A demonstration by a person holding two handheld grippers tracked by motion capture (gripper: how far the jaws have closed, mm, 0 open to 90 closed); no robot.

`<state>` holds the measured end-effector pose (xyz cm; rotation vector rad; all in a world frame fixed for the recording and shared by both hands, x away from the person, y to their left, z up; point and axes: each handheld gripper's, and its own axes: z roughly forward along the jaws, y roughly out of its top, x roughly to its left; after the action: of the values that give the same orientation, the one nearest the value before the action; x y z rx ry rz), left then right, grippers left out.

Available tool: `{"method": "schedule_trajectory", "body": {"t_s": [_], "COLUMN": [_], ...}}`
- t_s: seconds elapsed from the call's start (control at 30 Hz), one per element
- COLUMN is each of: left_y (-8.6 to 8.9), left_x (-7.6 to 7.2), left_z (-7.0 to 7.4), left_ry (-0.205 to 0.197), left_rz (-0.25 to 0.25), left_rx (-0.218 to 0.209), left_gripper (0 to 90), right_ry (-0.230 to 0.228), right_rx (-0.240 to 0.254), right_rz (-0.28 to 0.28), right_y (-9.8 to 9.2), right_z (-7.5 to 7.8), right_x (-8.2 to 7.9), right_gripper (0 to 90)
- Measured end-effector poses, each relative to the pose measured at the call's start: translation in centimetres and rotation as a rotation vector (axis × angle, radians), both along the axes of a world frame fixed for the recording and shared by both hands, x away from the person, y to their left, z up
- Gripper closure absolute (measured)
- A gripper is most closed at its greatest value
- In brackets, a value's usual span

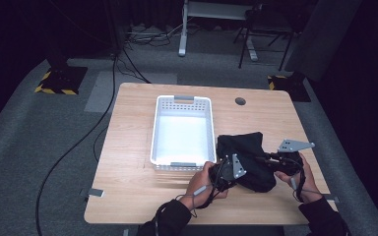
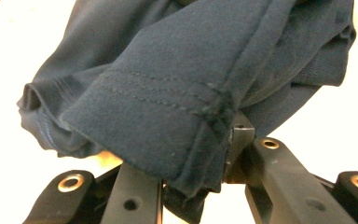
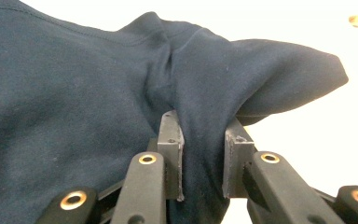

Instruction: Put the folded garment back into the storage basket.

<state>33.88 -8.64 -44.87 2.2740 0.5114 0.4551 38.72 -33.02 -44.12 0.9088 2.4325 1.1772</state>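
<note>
A dark navy garment point(image 1: 248, 157) lies bunched on the wooden table point(image 1: 128, 196), to the right of a white basket. My left gripper point(image 1: 229, 172) grips its near left edge; in the left gripper view the stitched hem point(image 2: 168, 116) hangs between the black jaws and covers the left one, and the gripper point(image 2: 193, 158) is shut on it. My right gripper point(image 1: 275, 162) holds the garment's right side; in the right gripper view a fold of cloth point(image 3: 200, 140) is pinched between the two jaw pads, the gripper point(image 3: 203, 154) shut on it.
A white perforated plastic basket point(image 1: 182, 103), with nothing in it, stands at the middle of the table, left of the garment. A round cable hole point(image 1: 240, 101) sits near the far edge. Grey carpet, cables and chair legs surround the table.
</note>
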Motion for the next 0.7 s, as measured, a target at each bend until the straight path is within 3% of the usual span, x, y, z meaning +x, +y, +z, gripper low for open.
{"method": "schedule_trajectory", "body": {"t_s": [0.17, 0.37, 0.7], "left_y": [-0.5, -1.0, -1.4], "left_x": [0.6, 1.3, 2.2], "left_z": [1.4, 3.6, 6.1], "left_ry": [-0.019, -0.068, -0.133], "left_rz": [-0.002, -0.001, 0.013], "left_rx": [0.009, 0.015, 0.020], "left_gripper": [74.2, 74.5, 75.4], "right_ry": [-0.032, -0.067, -0.120], "right_rx": [0.007, 0.013, 0.025], "right_rz": [-0.018, -0.035, -0.059], "right_y": [-0.5, -0.8, -0.9], "right_z": [1.5, 3.3, 5.8], "right_x": [0.2, 0.4, 1.1], "right_gripper": [73.9, 74.0, 74.2]}}
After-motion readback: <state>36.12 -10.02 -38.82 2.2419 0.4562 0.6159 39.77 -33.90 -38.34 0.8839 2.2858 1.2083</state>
